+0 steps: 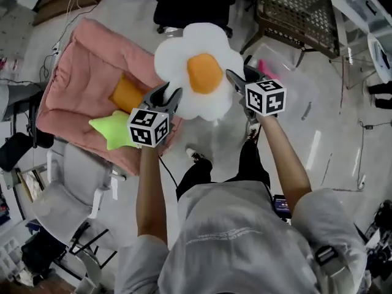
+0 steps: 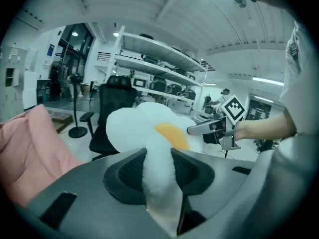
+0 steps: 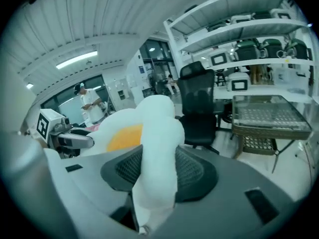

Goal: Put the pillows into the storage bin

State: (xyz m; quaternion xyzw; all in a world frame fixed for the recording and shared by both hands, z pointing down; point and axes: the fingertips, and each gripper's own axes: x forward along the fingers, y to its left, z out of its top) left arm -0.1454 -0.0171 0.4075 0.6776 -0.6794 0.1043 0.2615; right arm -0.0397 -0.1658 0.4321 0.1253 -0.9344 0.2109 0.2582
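Flower pillow [image 1: 199, 66] hangs at 12 o'clock, left gripper [image 1: 168, 97] and right gripper [image 1: 242, 79] each clenched on an opposite petal (a two-sided grip probably keeps the floppy bulk level for carrying)

We have open floor [image 1: 331, 133] on the right. Left, the pink cushion [image 1: 79, 66] is part filled by an orange pillow [image 1: 125, 94] and a green star pillow [image 1: 113, 128]. Far ahead, a black chair [image 1: 184, 2] and a wicker basket [image 1: 297, 11] stand in the way.

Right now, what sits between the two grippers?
A white flower-shaped plush pillow with an orange centre, pinched at opposite edges by the left gripper and right gripper; the head view shows it.
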